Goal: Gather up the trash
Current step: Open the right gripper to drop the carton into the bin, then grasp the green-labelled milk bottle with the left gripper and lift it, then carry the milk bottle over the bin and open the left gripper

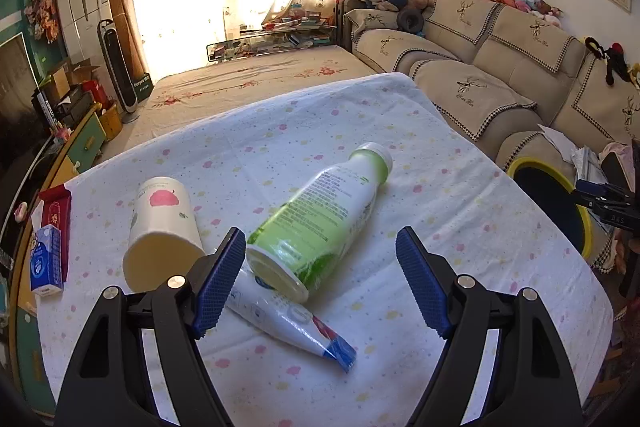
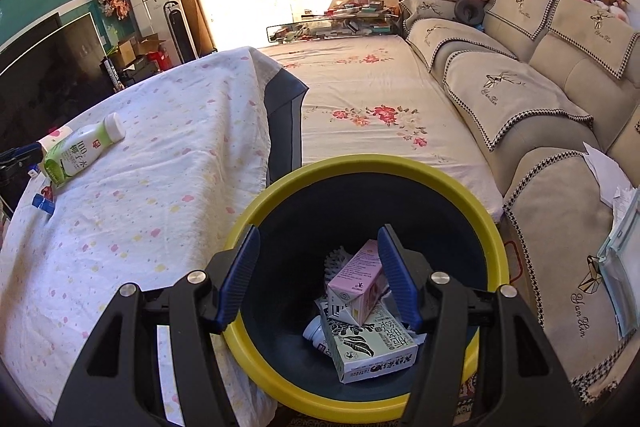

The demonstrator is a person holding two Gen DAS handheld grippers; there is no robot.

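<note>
A green-and-white plastic bottle [image 1: 320, 219] lies on its side on the spotted white tablecloth [image 1: 440, 227]. Beside it are a tipped paper cup [image 1: 160, 227] and a white toothpaste tube [image 1: 288, 315]. My left gripper [image 1: 321, 233] hovers open over the bottle's base, its blue pads clear of the bottle on both sides. My right gripper [image 2: 318, 233] hangs open and empty above the yellow-rimmed dark bin [image 2: 360, 167]. In the bin lie a pink carton [image 2: 360, 283], a black-and-white carton [image 2: 372, 347] and a small white bottle [image 2: 314, 331]. The bottle [image 2: 80, 151] also shows in the right wrist view.
A blue tissue pack [image 1: 46, 263] and a red box [image 1: 56, 211] sit at the table's left edge. The bin [image 1: 532, 163] stands off the table's right side, against a beige sofa [image 1: 500, 67] strewn with papers. A floral-sheeted bed [image 2: 380, 99] lies beyond.
</note>
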